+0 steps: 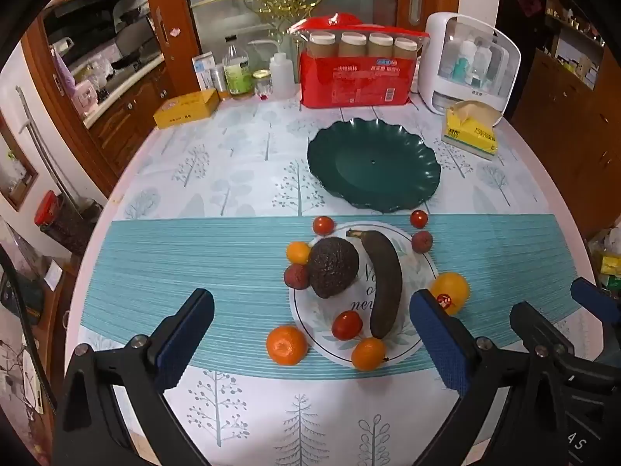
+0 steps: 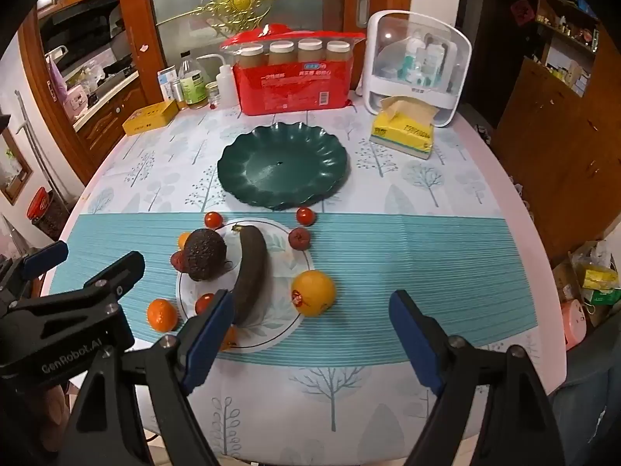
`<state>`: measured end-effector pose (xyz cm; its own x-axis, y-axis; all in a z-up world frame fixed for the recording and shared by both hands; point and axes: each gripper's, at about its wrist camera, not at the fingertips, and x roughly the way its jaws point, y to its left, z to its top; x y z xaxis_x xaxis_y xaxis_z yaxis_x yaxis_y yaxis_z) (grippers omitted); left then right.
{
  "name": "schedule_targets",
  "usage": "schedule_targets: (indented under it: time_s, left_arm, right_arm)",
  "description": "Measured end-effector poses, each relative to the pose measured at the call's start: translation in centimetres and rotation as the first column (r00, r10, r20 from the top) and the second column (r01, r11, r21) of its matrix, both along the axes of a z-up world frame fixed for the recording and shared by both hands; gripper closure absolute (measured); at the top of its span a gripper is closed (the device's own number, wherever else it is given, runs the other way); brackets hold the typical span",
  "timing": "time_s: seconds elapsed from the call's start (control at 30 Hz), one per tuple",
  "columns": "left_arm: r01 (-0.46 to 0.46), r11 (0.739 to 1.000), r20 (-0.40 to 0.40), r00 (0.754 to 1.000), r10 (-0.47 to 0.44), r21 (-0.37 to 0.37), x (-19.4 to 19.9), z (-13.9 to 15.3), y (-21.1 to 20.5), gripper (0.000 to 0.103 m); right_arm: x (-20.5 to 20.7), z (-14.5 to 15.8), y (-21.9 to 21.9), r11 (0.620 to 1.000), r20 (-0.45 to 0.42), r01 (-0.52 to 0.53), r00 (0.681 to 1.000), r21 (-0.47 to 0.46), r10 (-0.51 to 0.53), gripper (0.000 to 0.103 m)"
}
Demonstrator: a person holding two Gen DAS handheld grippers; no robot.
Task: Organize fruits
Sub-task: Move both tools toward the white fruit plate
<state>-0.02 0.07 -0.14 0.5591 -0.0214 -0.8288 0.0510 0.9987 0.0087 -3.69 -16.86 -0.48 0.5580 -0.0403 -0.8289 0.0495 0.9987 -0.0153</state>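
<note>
A white printed plate [image 1: 417, 268] [image 2: 287, 256] holds a dark avocado [image 1: 333, 266] [image 2: 203, 254], a blackened banana [image 1: 384, 281] [image 2: 252, 272] and a red tomato [image 1: 346, 325]. Around it lie small oranges [image 1: 286, 345] [image 2: 162, 313], lychees [image 1: 422, 241] [image 2: 299, 238], cherry tomatoes [image 1: 418, 218] [image 2: 305, 216] and a big stickered orange [image 1: 452, 289] [image 2: 313, 292]. Behind stands an empty dark green scalloped plate [image 1: 372, 165] [image 2: 282, 165]. My left gripper [image 1: 310, 334] hangs open above the near fruit. My right gripper [image 2: 310, 334] is open too, below the big orange, holding nothing.
At the table's back stand a red pack of jars [image 1: 355, 73] [image 2: 295, 77], a white organiser box [image 1: 471, 66] [image 2: 415, 66], a yellow tissue pack [image 1: 471, 128] [image 2: 403, 130], bottles [image 1: 236, 70] and a yellow tin [image 1: 186, 108] [image 2: 149, 117]. Wooden cabinets flank both sides.
</note>
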Motion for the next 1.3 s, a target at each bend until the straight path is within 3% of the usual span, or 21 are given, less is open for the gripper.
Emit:
schedule_targets:
  time_s: [0.07,0.13,0.4,0.67,0.87,1.03,1.3]
  left_arm:
    - [0.006,0.999,-0.042,0.999,-0.008,-0.044,0.4,-0.3,0.8,0.003]
    - [0.006,1.000,-0.064,0.998,-0.007,-0.019,1.0,-0.3,0.3,0.003]
    - [0.009,0.999,-0.047,0.999,-0.011,-0.040,1.4,-0.8,-0.3,0.003]
    - [0.032,0.999,0.043,0.999,-0.032,0.005,1.3,0.9,-0.5,0.003]
    - [0.061,0.998,0.100,0.993,-0.059,-0.015,0.7,2.6,-0.5,0.003]
    - [0.093,0.993,0.114,0.990,-0.083,-0.078,0.2,3.2,-0.3,0.003]
    - [0.109,0.993,0.126,0.987,-0.101,-0.055,-1.0,4.0,-0.2,0.003]
  right_arm:
    - [-0.1,0.3,-0.6,1.000,0.007,0.007,1.000,-0.002,-0.007,0.020]
    - [0.4,0.4,-1.1,1.000,-0.029,-0.005,1.000,-0.001,0.005,0.020]
    - [0.6,-0.7,-0.2,1.000,-0.039,-0.010,0.999,0.010,0.011,0.020]
    - [0.8,-0.5,-0.3,1.000,-0.033,-0.020,0.999,0.002,0.020,0.020]
    - [0.4,1.0,-0.1,1.000,-0.002,-0.017,1.000,-0.016,0.017,0.020]
    - [-0.6,2.4,0.0,0.999,0.023,-0.001,1.000,-0.035,0.002,0.020]
    - [-1.8,3.8,0.4,0.998,0.048,0.018,0.999,-0.053,-0.015,0.020]
